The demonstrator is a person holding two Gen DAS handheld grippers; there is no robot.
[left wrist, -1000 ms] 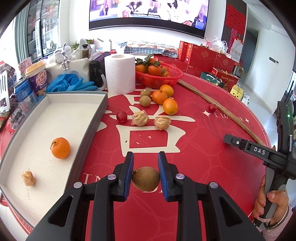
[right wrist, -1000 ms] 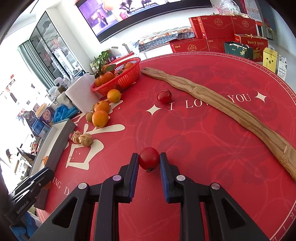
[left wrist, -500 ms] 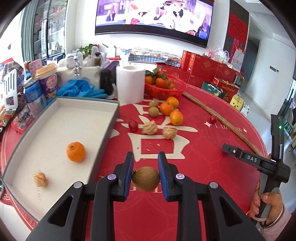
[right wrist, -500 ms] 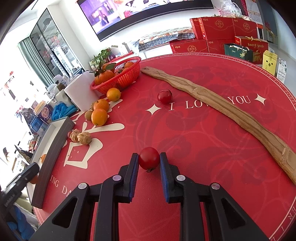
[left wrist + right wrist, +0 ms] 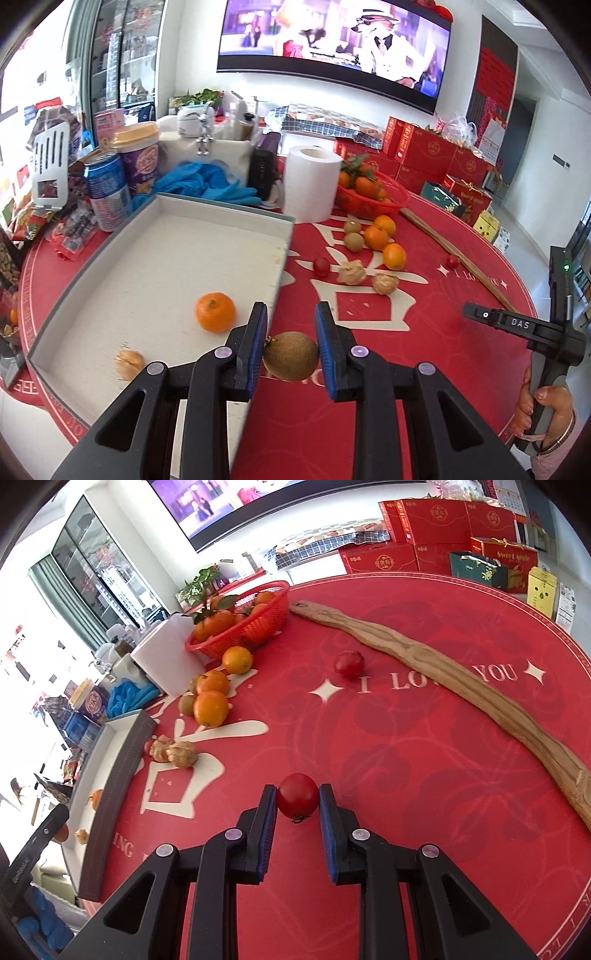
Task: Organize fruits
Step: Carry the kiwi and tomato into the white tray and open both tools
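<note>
The left gripper [image 5: 290, 334] is clamping a fuzzy brown kiwi [image 5: 291, 355] between its blue pads, carrying it above the red tablecloth [image 5: 406, 350] just right of the grey-walled tray [image 5: 184, 201]. Inside, a dimpled orange [image 5: 215, 312] and a papery husked fruit [image 5: 129, 363] are lying on the white floor, with open room around them. The right gripper [image 5: 297, 806] is grasping a glossy red tomato [image 5: 297, 795] over bare cloth. Far left, loose oranges [image 5: 211, 708], two husked fruits [image 5: 176, 751] and a mesh basket [image 5: 243, 635] are crowding the tray's far corner. A long wavy wooden strip [image 5: 461, 686] is lying across the right.
</note>
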